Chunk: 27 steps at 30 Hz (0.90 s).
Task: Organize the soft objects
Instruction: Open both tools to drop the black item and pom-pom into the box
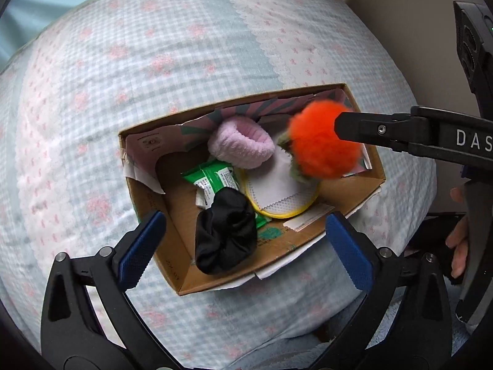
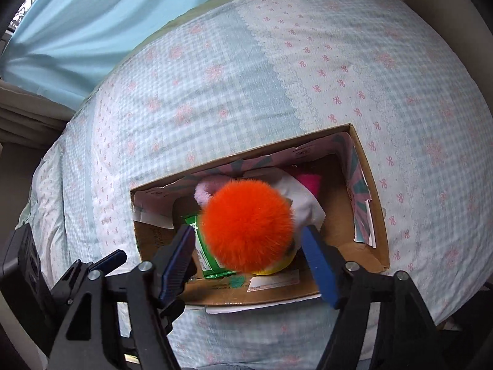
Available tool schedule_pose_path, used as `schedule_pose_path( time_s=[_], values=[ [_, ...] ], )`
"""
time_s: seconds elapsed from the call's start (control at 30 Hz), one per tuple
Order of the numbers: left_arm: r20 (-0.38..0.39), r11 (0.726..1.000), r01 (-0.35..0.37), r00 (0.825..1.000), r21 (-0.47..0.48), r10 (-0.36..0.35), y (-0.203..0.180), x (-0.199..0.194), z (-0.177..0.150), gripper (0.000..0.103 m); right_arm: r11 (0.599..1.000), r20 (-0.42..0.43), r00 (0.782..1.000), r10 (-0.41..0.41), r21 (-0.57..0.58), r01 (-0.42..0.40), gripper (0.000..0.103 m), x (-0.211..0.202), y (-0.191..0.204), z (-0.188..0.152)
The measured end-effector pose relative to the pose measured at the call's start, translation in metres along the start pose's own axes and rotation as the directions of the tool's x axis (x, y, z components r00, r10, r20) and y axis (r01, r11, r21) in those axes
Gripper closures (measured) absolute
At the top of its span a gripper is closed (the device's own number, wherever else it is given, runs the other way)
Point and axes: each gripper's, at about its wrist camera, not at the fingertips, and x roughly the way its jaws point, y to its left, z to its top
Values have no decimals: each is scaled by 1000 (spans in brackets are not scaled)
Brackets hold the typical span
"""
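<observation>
A cardboard box [image 1: 185,274] lies on the bed and holds a pink fuzzy band [image 1: 240,146], a black scrunchie [image 1: 226,231], a green packet [image 1: 212,178] and a yellow-rimmed round pad [image 1: 280,191]. My left gripper [image 1: 246,246] is open and empty over the box's near end. My right gripper [image 2: 249,246] is open, and an orange pom-pom [image 2: 248,225] sits between its fingers, blurred, over the box [image 2: 382,215]. In the left wrist view the pom-pom [image 1: 323,141] is at the right gripper's tip [image 1: 342,126]. Contact cannot be told.
The bed is covered by a light blue checked quilt [image 1: 123,92] with pink flowers. A light blue curtain [image 2: 92,15] hangs beyond the bed. A beige wall [image 1: 400,30] stands to the right. A pink item [image 2: 309,182] lies in the box's far corner.
</observation>
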Motion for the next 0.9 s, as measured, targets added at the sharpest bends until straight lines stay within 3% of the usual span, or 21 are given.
schedule_pose_path(
  time_s=[0.03,0.07,0.17,0.6,0.73,0.9],
  values=[
    [0,1000,-4,1000,-1,4,-1,-1,0,0,1000,-16,1000,-8,4,8,5,1,-1,0],
    [-4,1000,-18,1000,1,18,-1,-1,1,0,1000,-19,1000,-9,-1,9,2,1,-2,0],
    [-14,1000,-30,999,-7,30,-1,0,1,0,999,-4,999,-33,-14,33,2,-2,-5,-4],
    [13,995,-96,995,-19,96,-28,-22,-10,0,996,56,998,1,-84,3,2,-32,-10,-13],
    [61,994,-104,992,-42,107,-47,-48,-6,0,991,98,995,20,-134,-6,2,-62,-16,-11],
    [181,988,-126,973,-94,142,-74,-105,3,0,979,205,979,24,-201,18,2,-126,-24,-9]
  ],
)
